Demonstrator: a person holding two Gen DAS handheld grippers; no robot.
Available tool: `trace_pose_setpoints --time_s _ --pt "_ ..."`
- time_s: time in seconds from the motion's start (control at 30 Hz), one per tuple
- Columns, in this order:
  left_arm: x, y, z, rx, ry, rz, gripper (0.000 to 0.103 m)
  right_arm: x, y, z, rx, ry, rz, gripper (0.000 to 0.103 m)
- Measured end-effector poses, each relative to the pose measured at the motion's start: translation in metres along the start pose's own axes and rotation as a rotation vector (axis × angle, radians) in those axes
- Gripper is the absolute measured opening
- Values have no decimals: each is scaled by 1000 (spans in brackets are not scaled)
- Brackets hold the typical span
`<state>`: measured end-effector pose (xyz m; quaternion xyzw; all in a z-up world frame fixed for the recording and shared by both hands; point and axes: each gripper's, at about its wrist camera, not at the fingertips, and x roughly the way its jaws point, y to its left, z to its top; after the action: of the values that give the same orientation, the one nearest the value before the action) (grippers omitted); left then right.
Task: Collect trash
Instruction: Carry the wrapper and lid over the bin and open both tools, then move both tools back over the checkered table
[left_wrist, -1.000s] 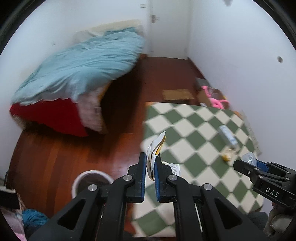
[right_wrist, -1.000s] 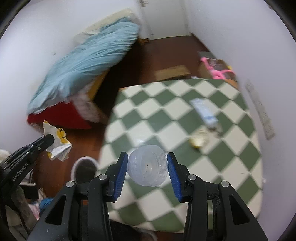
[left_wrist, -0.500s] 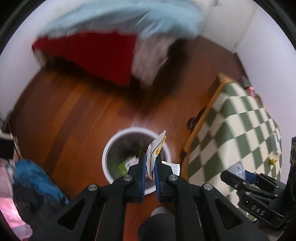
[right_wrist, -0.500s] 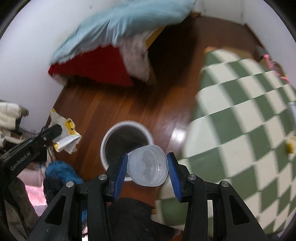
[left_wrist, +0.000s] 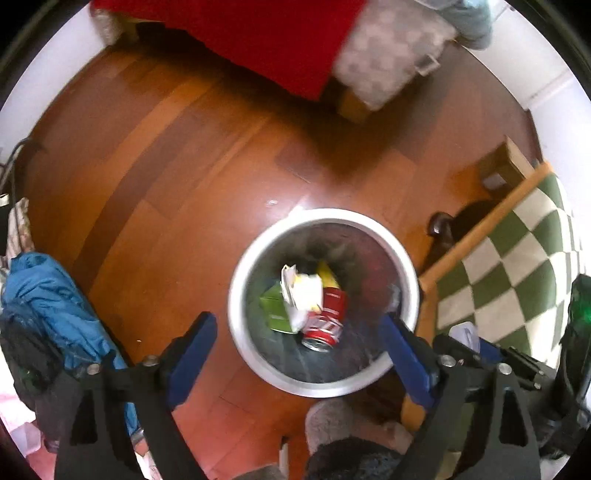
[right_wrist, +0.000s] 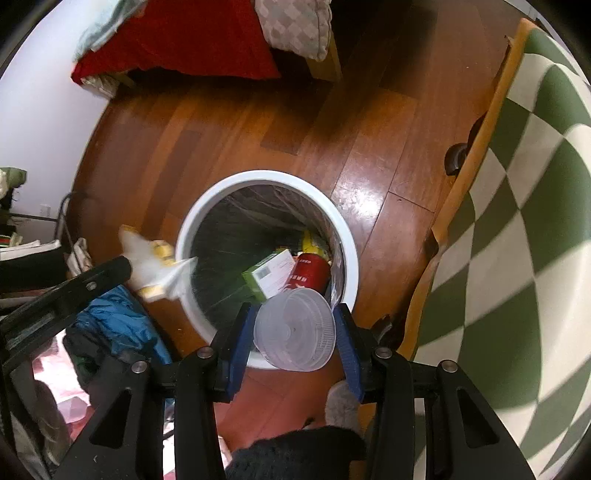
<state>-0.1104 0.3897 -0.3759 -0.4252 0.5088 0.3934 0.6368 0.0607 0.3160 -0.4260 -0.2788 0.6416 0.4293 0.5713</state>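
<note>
A white round trash bin (left_wrist: 369, 225) stands on the wooden floor, also seen in the right wrist view (right_wrist: 347, 240). My left gripper (left_wrist: 299, 332) is open above it. The white and yellow wrapper (left_wrist: 301, 299) is out of its fingers, over the trash inside; in the right wrist view it shows blurred (right_wrist: 155, 266) at the bin's left rim. A red can (left_wrist: 327, 325) and a green box (right_wrist: 269, 275) lie in the bin. My right gripper (right_wrist: 293, 334) is shut on a clear plastic cup (right_wrist: 295, 334) over the bin's near rim.
A table with a green and white checked cloth (right_wrist: 535, 221) stands right of the bin. A bed with a red cover (left_wrist: 258, 40) is beyond. Blue clothes (left_wrist: 48, 306) lie piled on the left. A grey slipper (left_wrist: 340, 421) is below.
Both grippers have come closer over the bin. My left gripper has opened and let go of the wrapper, which is dropping into the bin. The right gripper still holds the cup.
</note>
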Motion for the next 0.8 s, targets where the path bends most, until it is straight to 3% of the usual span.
trace_pose_setpoints --time_s 0.1,0.17,0.3,0.33,0.8 --pt "-2 13 -9 -14 -2 49 91 17 3 6 -13 29 -3 49" --pt "-6 18 -12 -14 -17 76 91 24 7 9 -19 40 -9 62" --pt "-13 23 -16 -5 -51 137 91 26 9 2 -28 48 -27 100" --pt "-14 23 -17 -1 -57 144 91 24 10 0 -32 45 -35 102" --pt "-68 17 -53 2 -135 158 92 -37 17 -29 -89 -56 -138 102"
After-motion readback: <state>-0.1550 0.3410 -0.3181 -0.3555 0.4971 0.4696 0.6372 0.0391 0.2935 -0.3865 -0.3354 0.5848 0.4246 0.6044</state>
